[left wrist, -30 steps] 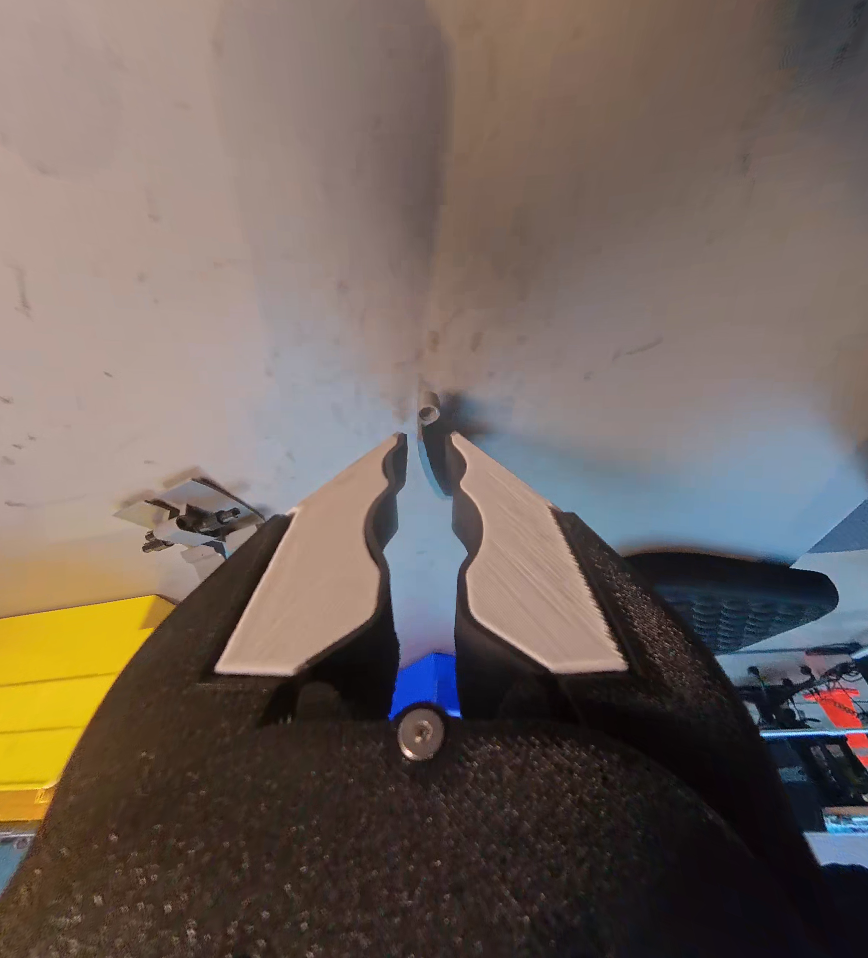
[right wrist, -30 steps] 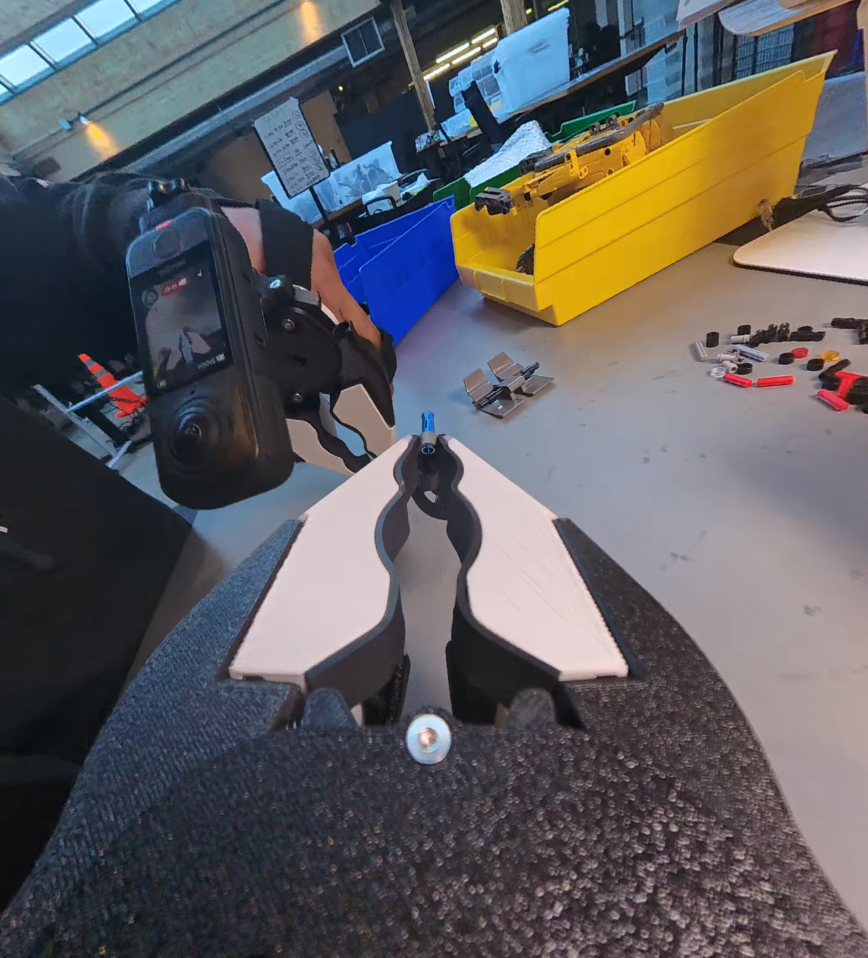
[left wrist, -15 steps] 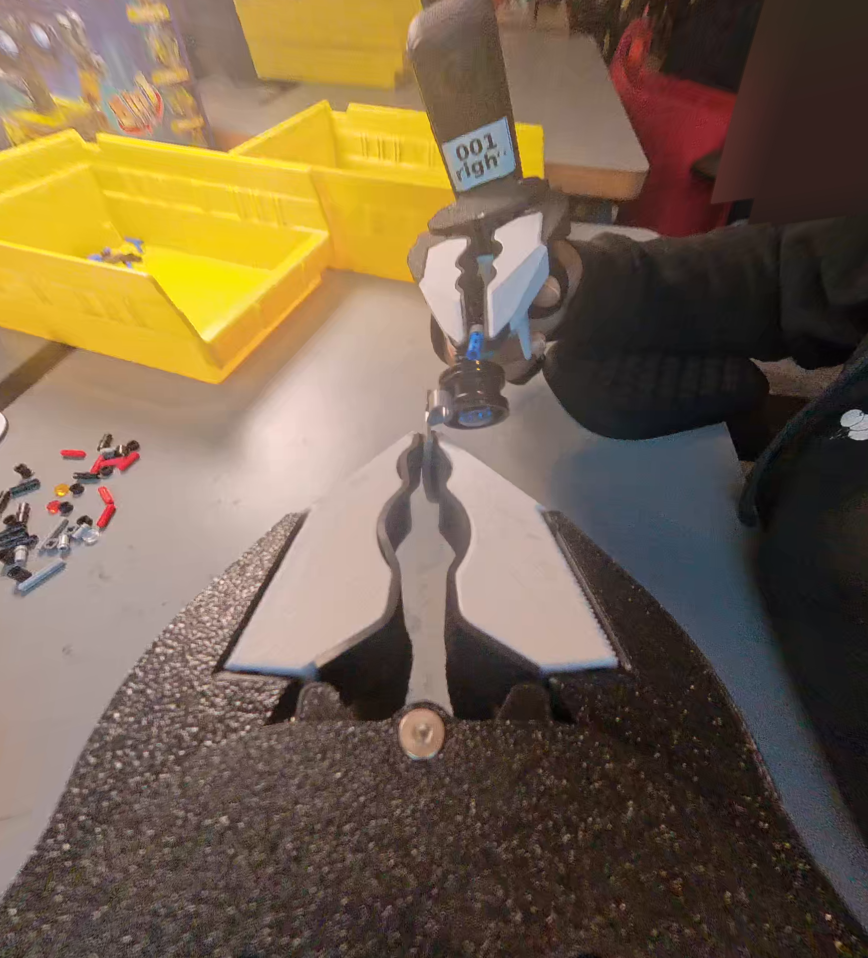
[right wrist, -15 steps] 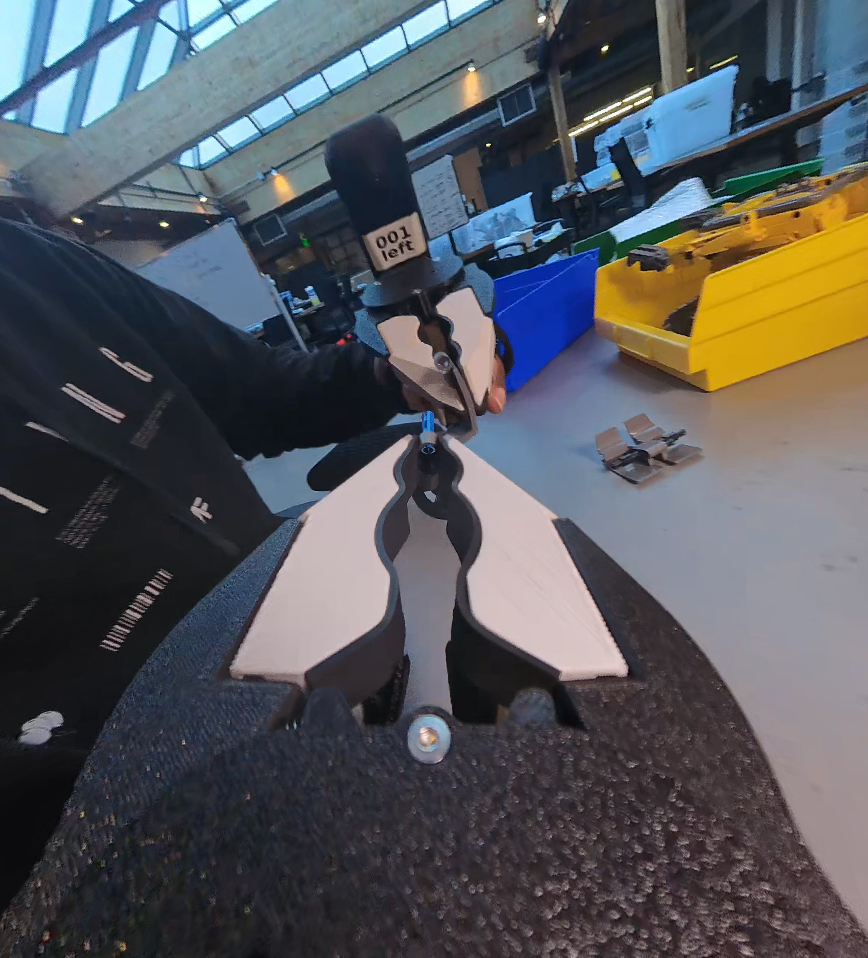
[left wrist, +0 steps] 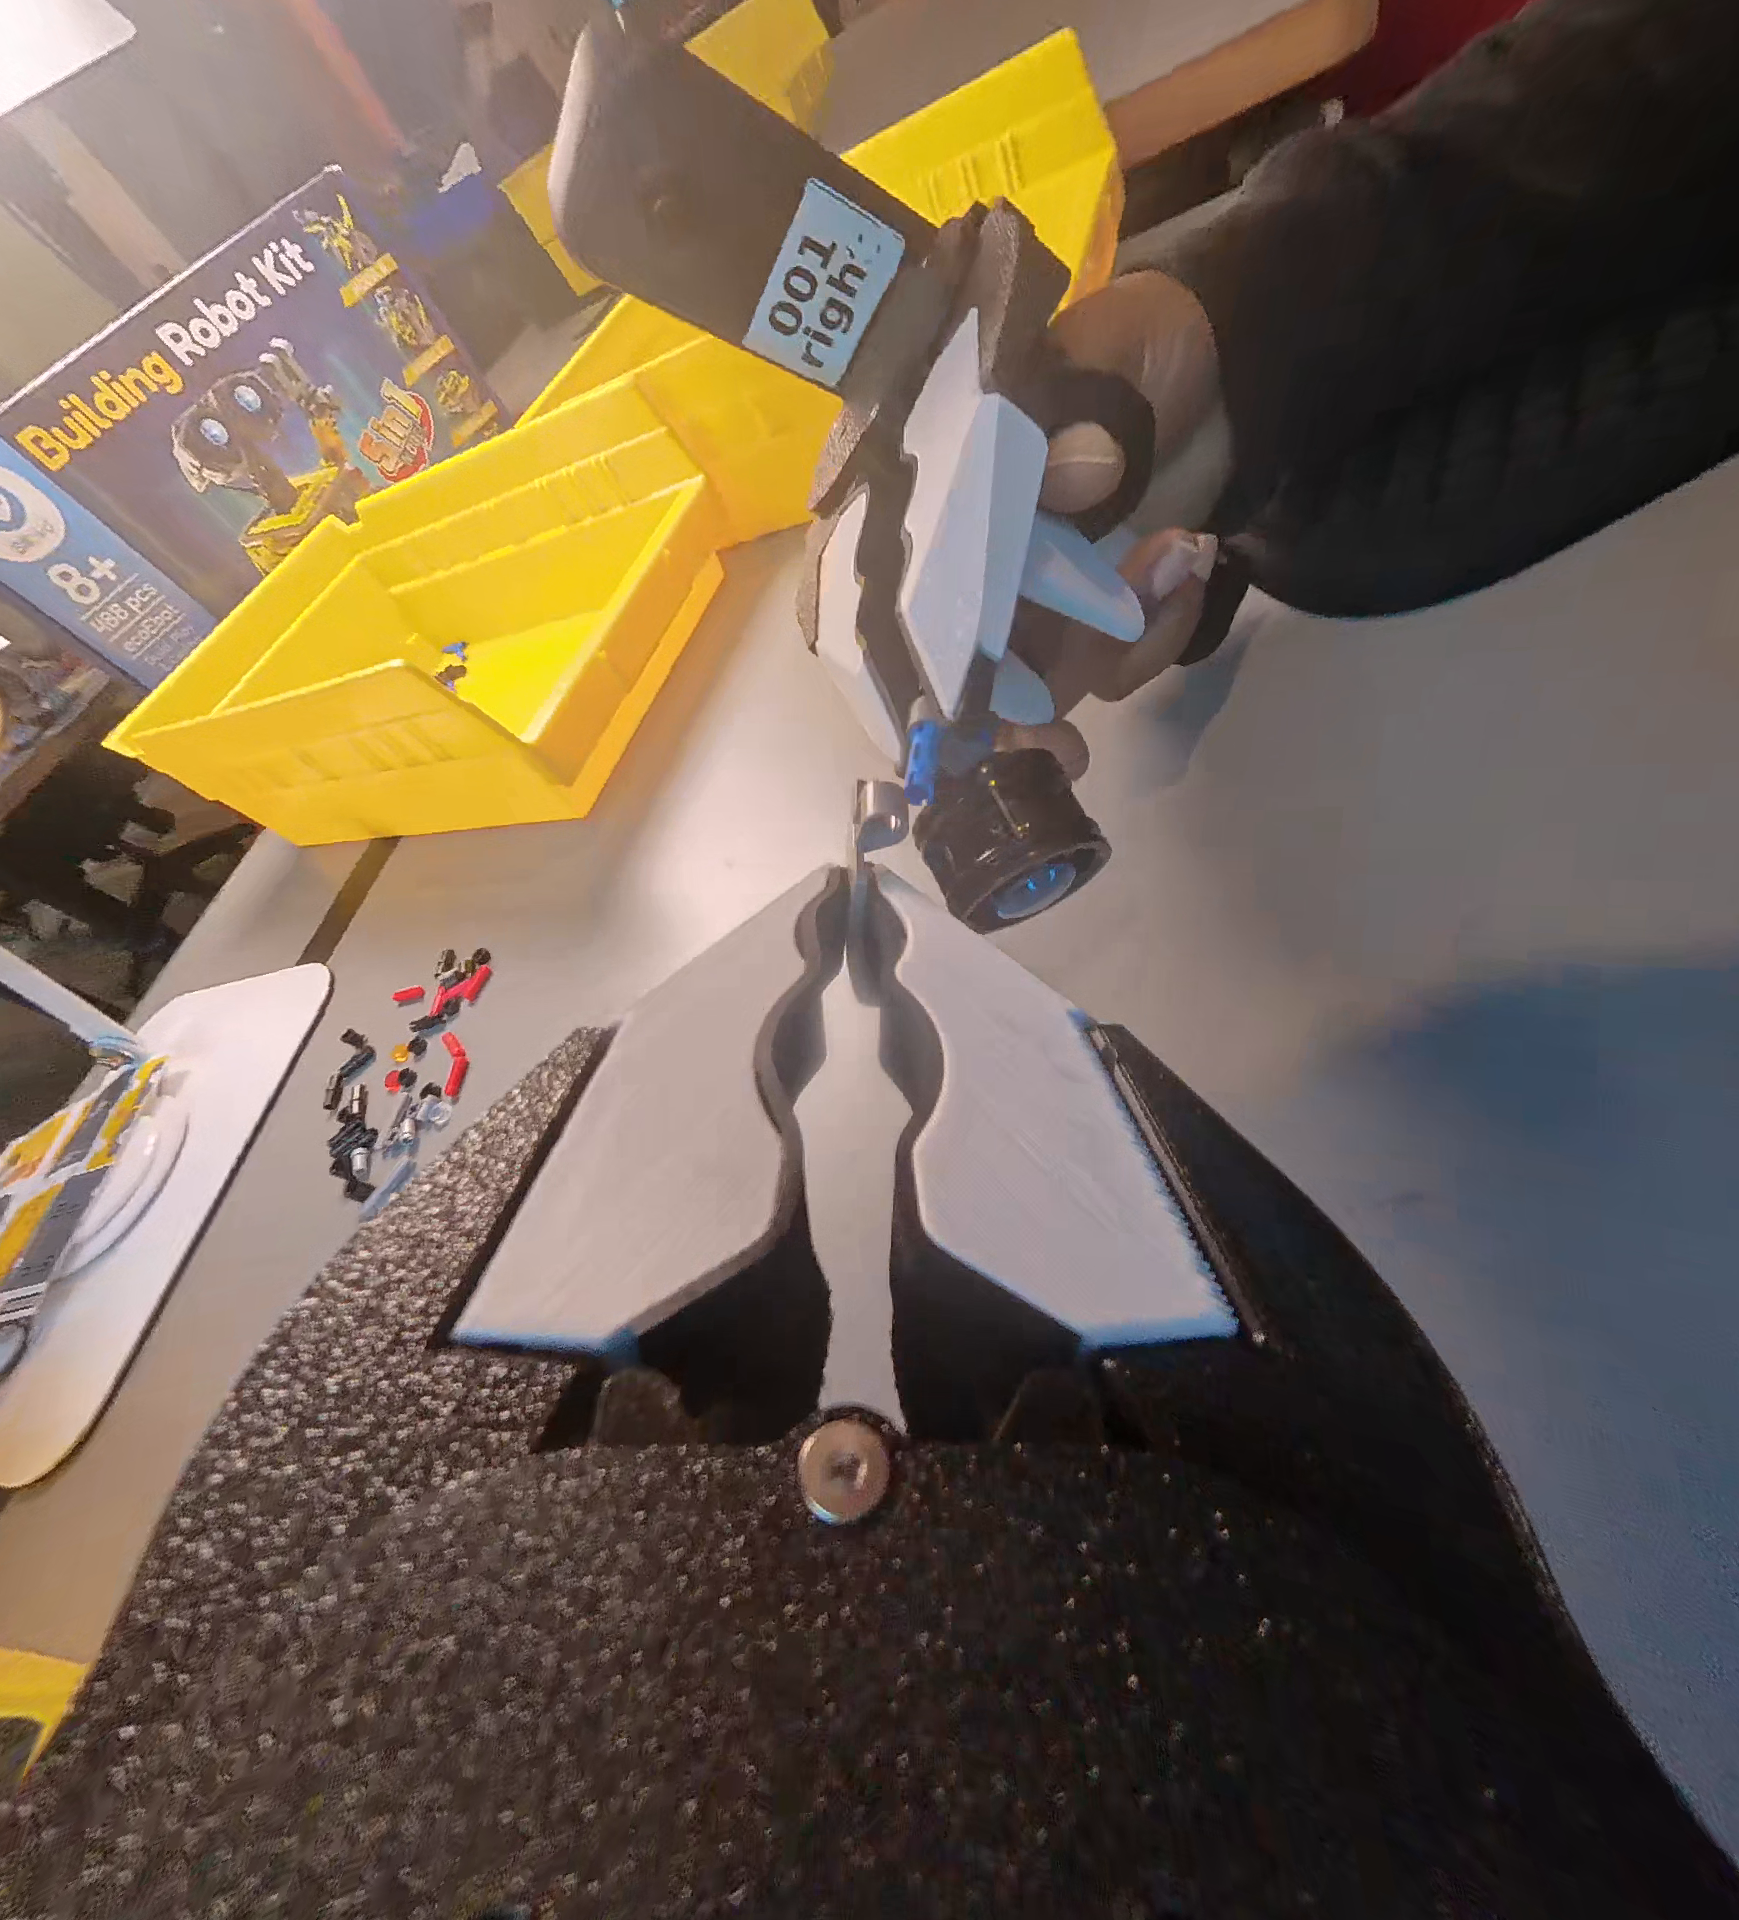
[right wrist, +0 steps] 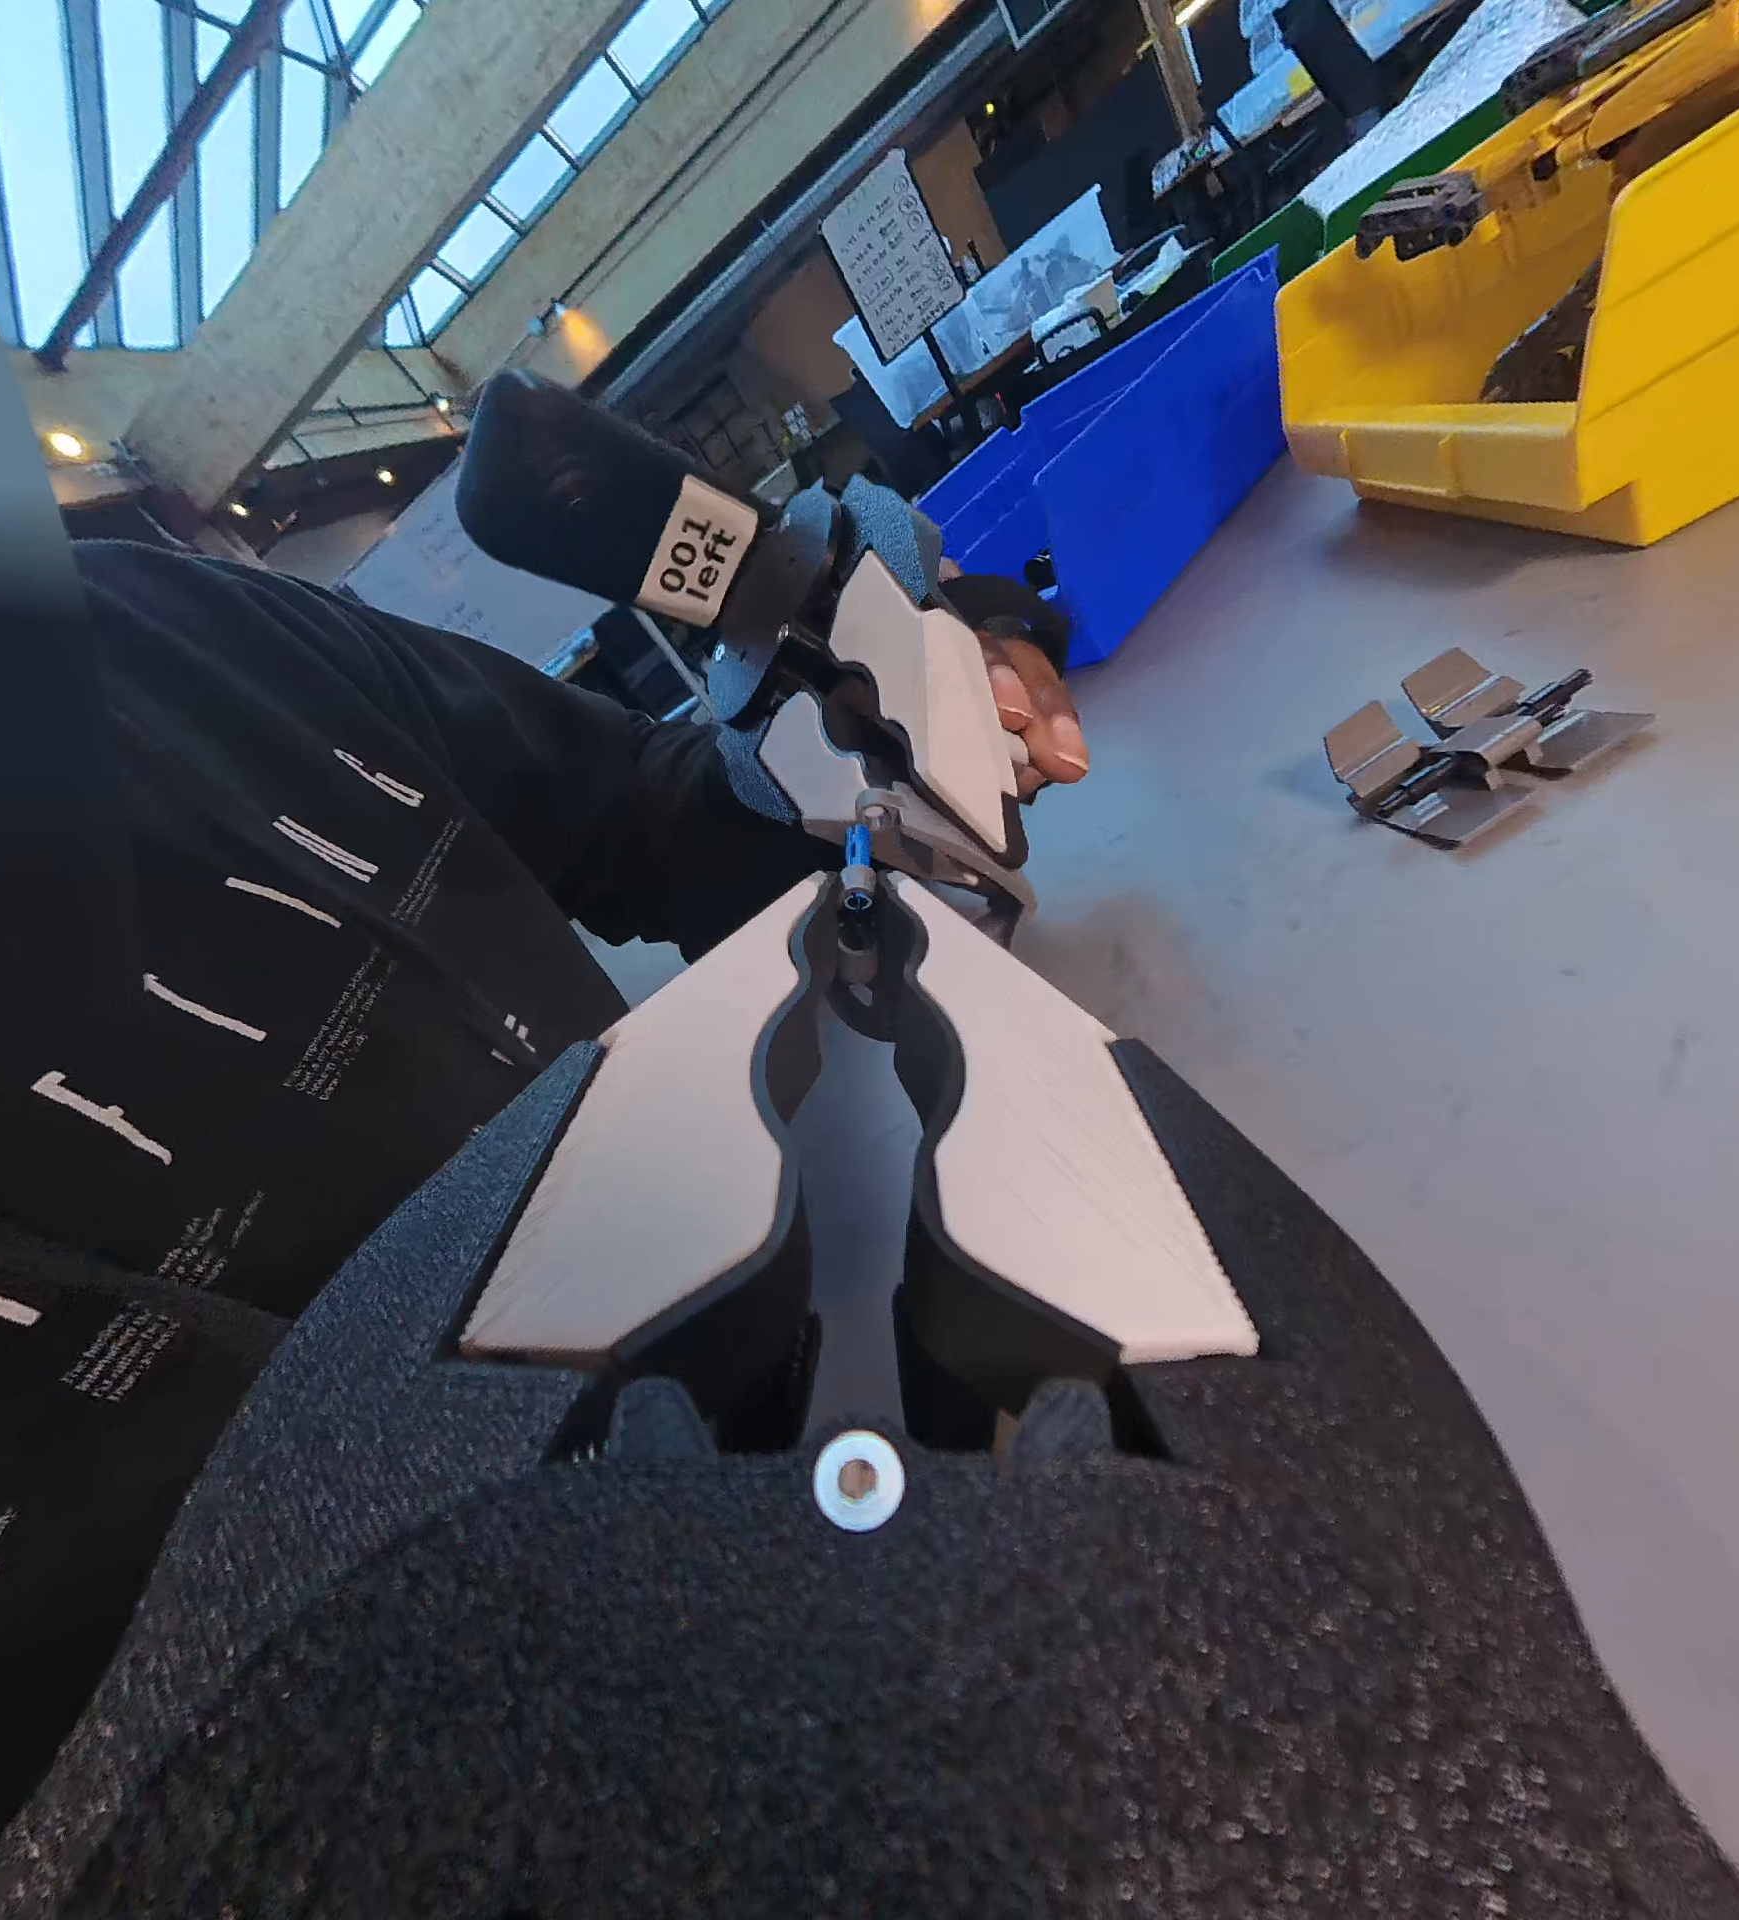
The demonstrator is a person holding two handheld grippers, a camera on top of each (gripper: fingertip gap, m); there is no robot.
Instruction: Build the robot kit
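My left gripper (left wrist: pixel 849 888) is shut on a small grey connector piece (left wrist: pixel 875 821) that sticks up past its tips. My right gripper (right wrist: pixel 854 888) is shut on a black wheel (left wrist: pixel 1010 852) with a blue pin (right wrist: pixel 854 844) poking out of it. The two grippers face each other above the grey table (left wrist: pixel 1416 831). The grey piece (right wrist: pixel 880 805) sits right at the tip of the blue pin (left wrist: pixel 922 753); I cannot tell if they touch. The right gripper (left wrist: pixel 932 717) and the left gripper (right wrist: pixel 891 816) each show in the other's view, both held by hands in black sleeves.
A pile of small red, black and grey parts (left wrist: pixel 408 1070) lies left, beside a white pad (left wrist: pixel 210 1122) with a booklet. Yellow bins (left wrist: pixel 449 665) and a kit box (left wrist: pixel 221 364) stand behind. In the right wrist view, a grey hinged plate part (right wrist: pixel 1478 748), blue bins (right wrist: pixel 1135 499) and a yellow bin (right wrist: pixel 1571 343). The tips of both grippers are at nearly the same place.
The left gripper closed on the grey piece and lifted it off the table. Both grippers have since rolled sideways, and the grey piece has come up to the blue pin.
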